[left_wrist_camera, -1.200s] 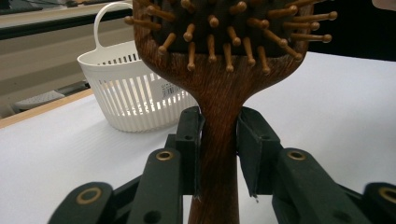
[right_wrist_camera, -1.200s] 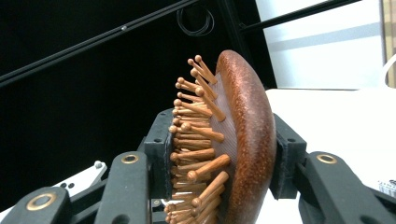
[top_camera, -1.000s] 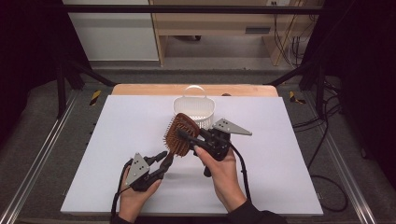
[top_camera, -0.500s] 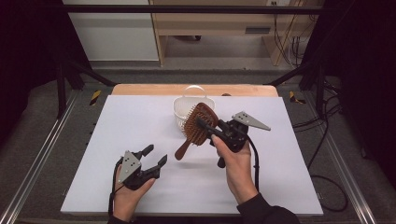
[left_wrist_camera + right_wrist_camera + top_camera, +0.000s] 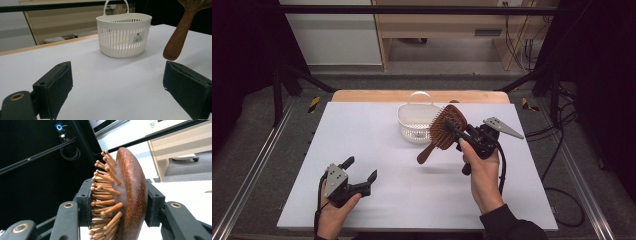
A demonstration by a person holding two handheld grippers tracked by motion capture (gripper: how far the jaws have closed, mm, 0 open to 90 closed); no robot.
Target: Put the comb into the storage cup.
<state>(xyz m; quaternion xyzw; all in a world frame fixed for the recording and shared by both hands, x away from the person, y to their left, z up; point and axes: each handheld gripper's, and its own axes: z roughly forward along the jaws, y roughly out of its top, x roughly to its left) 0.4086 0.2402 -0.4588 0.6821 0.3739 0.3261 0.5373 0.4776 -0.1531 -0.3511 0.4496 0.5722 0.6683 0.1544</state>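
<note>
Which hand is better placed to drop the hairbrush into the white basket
Right. The right gripper already clamps the hairbrush head beside the basket; the left gripper is open, empty and nearer the person.

You hold the wooden paddle hairbrush [image 5: 446,131] lifted off the tabletop [image 5: 377,140] just beside the white slatted basket [image 5: 416,123], bristles sideways, handle slanting down.

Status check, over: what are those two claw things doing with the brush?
Right gripper clamps hairbrush head, lifted beside basket. Left gripper just opened, empty. Nothing in between.
</note>
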